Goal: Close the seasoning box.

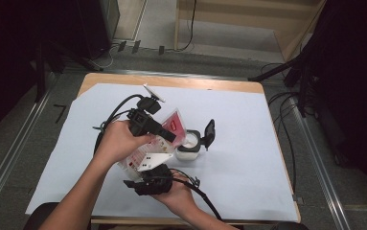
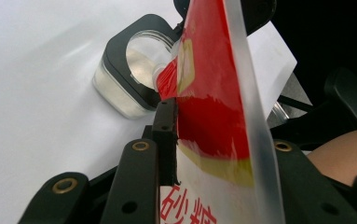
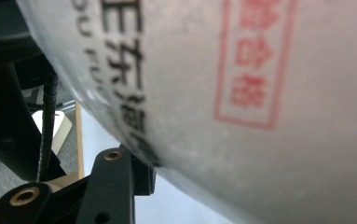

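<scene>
Sugar bag (image 3: 241, 107) fills right gripper view, bottom clamped in right gripper (image 1: 148, 178). Left gripper (image 1: 167, 134) pinches red top, spout tilted over open container (image 1: 189, 143). Risk: spout drifts past rim, sugar spills on white sheet (image 1: 248, 158); jaw slip drops bag.

Both forearms rise from six o'clock, the left gripper (image 1: 171, 135) pointing toward four o'clock with jaws clamped, the right gripper (image 1: 145, 178) low, beneath it, jaws likewise closed.
</scene>
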Tool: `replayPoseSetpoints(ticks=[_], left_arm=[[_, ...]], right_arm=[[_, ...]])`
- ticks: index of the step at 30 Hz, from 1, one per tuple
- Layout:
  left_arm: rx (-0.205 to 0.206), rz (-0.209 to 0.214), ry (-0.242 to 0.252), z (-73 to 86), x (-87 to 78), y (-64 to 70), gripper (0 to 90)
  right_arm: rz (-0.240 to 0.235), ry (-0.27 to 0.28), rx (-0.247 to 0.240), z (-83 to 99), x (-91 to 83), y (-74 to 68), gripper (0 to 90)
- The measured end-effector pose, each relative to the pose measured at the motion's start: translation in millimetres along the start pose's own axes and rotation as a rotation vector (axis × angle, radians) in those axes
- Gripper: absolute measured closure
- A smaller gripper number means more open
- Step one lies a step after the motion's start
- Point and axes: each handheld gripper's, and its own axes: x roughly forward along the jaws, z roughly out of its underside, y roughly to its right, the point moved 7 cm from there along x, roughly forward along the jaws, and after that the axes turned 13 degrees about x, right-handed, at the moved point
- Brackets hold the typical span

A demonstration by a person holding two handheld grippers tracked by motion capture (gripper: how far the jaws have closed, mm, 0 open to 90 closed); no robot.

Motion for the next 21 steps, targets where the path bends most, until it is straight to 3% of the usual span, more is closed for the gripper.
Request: replayPoseSetpoints(ticks=[5,7,8,14,21], left_arm=[[0.026,-0.009,-0.014,2.3,0.5,-3.1,73.6],[0.020,-0.022,0.000,1.6,0.9,-2.5,76.0],[0.041,-0.029,0.004,1.7,-0.7,-2.8,77.8],[0.065,-0.049,0.037,-1.1,-5.2,0.9,83.9],[0.056,-0.047,0.089,-3.5,-19.6,4.0,84.2]], right_arm=[[-0.001,-0.014,0.000,3.7,2.2,2.2,56.5],[-0.003,-0.018,0.008,4.1,2.5,3.0,57.0],[-0.006,-0.022,0.011,4.2,2.6,2.9,57.1],[0.005,-0.015,0.021,2.0,-0.3,8.0,57.2],[0.026,0.010,0.008,-2.4,-4.7,13.7,56.4]])
